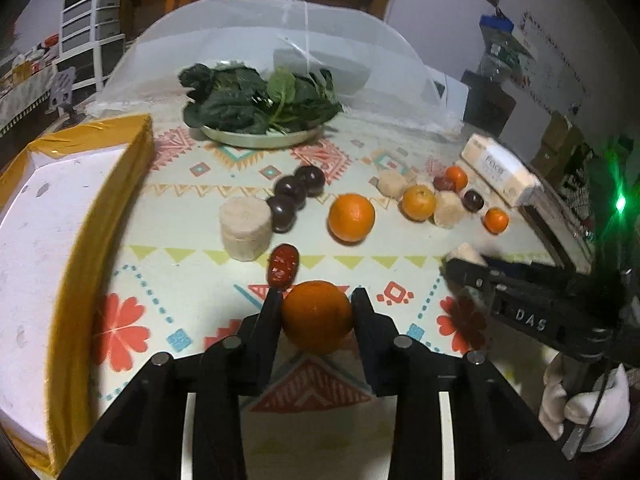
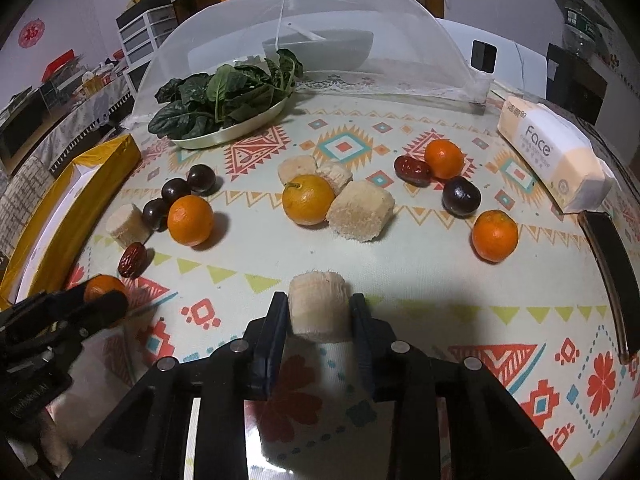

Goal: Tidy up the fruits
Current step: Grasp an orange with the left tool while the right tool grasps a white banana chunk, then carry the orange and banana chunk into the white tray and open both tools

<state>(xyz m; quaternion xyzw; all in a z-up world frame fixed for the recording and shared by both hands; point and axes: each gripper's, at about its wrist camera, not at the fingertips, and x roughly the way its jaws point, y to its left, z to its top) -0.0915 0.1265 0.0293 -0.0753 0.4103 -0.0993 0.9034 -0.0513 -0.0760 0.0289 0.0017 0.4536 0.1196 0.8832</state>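
Left gripper (image 1: 316,304): fingers clamped on an orange (image 1: 316,316), one finger against each side, the fruit held just above the patterned cloth (image 1: 192,280). Directly ahead of its fingertips lies a red date (image 1: 283,266), close to the orange. Farther ahead and slightly left stands a pale sugarcane chunk (image 1: 245,227), with three dark plums (image 1: 294,196) in a row beside it; a second orange (image 1: 351,218) sits ahead and to the right. A plate of greens (image 1: 260,120) lies well beyond, in front of a mesh food cover (image 1: 240,32). A yellow-edged box (image 1: 60,240) runs along the left.

Right gripper (image 2: 319,308): fingers closed on a cane piece (image 2: 318,306), gripped at both sides. Ahead of it lie a large cane block (image 2: 360,210) touching a yellow-orange fruit (image 2: 308,199). Ahead and right sit a small orange (image 2: 495,235), a dark plum (image 2: 461,196) and, farther off, a tissue pack (image 2: 554,160).
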